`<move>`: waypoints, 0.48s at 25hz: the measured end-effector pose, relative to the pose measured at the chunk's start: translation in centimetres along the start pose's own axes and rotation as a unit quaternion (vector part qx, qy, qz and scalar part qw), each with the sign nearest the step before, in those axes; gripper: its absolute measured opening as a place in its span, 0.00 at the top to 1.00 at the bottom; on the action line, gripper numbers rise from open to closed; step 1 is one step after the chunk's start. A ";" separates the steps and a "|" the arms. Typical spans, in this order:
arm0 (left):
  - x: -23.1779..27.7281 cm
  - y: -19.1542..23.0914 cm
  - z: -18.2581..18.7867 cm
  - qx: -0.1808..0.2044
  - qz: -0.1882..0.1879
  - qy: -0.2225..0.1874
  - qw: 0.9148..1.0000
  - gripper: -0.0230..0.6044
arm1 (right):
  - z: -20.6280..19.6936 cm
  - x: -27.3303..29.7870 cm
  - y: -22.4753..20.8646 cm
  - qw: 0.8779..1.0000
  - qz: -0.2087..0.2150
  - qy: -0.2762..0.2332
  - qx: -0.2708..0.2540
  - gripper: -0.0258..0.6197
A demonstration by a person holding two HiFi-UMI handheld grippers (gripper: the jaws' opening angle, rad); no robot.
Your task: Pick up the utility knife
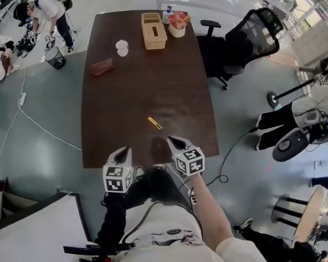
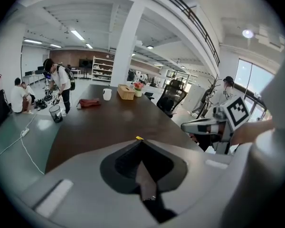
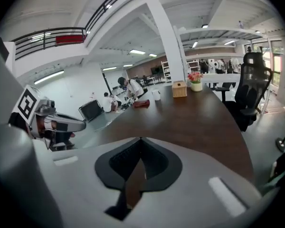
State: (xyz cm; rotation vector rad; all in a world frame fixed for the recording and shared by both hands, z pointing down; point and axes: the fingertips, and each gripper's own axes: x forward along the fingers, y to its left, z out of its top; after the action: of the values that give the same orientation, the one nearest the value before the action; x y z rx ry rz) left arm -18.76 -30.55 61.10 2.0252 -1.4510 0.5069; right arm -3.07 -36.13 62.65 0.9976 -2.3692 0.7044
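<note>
Head view puts the yellow utility knife (image 1: 154,123) flat on the dark table (image 1: 126,102), towards its near edge and just ahead of your two grippers. Your left gripper (image 1: 123,153) and right gripper (image 1: 171,142) hover at that edge, both clear of the knife. Left gripper view shows its jaws pressed together with nothing between them, the knife's yellow tip (image 2: 139,138) peeking just past them. Right gripper view shows its jaws likewise closed and empty. A wicker box (image 1: 153,34), a white cup (image 1: 122,47) and a red cloth (image 1: 102,67) sit at the table's far end.
</note>
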 end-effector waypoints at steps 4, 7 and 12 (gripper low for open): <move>0.8 0.2 -0.2 -0.018 0.003 0.008 1.000 0.96 | -2.7 4.5 -3.8 0.998 0.013 0.067 0.017 0.96; 2.2 1.2 -0.1 -0.015 0.018 0.022 0.999 0.96 | -3.4 8.2 -5.3 0.993 0.026 0.107 0.032 0.92; 7.2 2.0 -0.4 -0.056 0.019 0.052 0.997 0.96 | -4.5 11.3 -5.9 0.985 0.034 0.169 0.014 0.92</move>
State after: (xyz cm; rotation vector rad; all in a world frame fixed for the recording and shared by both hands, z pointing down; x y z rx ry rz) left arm -18.24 -35.94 66.29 1.8587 -1.4261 0.5274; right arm -4.75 -42.64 74.38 0.7423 -2.1092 0.8611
